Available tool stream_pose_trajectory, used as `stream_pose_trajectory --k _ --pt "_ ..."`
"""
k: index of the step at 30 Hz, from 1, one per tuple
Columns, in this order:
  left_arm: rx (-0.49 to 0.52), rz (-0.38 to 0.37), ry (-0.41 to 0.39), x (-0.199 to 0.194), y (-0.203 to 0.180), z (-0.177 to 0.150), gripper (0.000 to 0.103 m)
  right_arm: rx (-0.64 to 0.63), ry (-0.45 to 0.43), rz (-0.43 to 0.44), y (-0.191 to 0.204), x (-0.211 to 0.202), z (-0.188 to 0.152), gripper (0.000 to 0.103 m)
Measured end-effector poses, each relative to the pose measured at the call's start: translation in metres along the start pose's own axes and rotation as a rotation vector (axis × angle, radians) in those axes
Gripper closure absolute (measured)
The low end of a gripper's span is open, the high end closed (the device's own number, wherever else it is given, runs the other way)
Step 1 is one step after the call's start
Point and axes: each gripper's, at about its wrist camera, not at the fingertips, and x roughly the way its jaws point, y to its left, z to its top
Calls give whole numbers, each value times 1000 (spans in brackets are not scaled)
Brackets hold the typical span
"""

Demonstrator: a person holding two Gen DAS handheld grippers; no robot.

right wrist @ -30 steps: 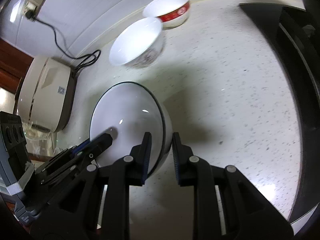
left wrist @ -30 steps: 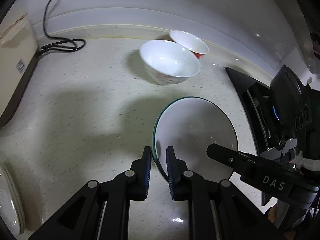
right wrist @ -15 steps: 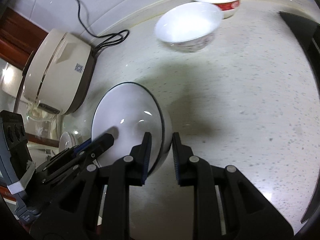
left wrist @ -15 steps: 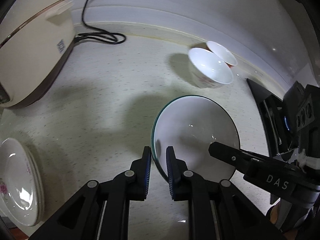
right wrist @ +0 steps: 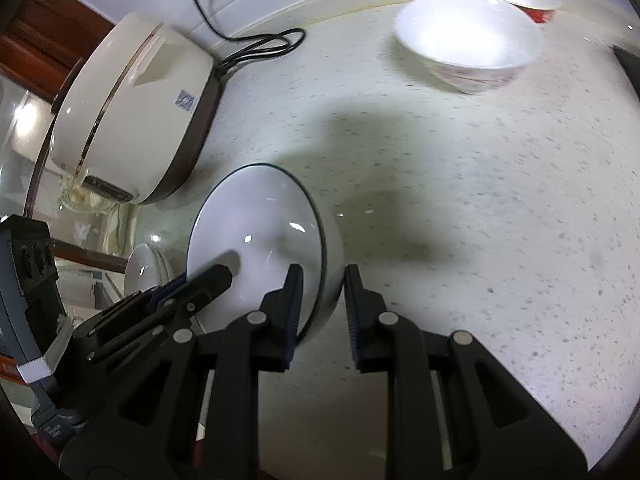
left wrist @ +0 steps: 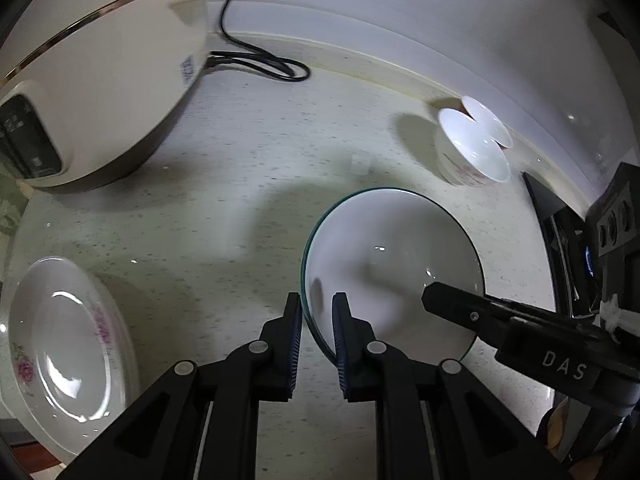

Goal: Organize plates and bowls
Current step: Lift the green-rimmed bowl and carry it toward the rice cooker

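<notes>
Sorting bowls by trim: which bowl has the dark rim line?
The large bowl gripped by both grippers, left and right. The two small bowls by the wall have plain white rims.

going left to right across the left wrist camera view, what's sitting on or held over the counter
stack of plates → rice cooker → black cord → dark-rimmed bowl, gripped by left gripper and right gripper → floral bowl
</notes>
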Motion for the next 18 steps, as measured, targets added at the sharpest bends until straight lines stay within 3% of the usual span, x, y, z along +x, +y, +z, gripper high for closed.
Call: stream_pose_trajectory --k 18 --pt "-73 65 23 1 44 -4 88 -132 113 11 42 45 1 78"
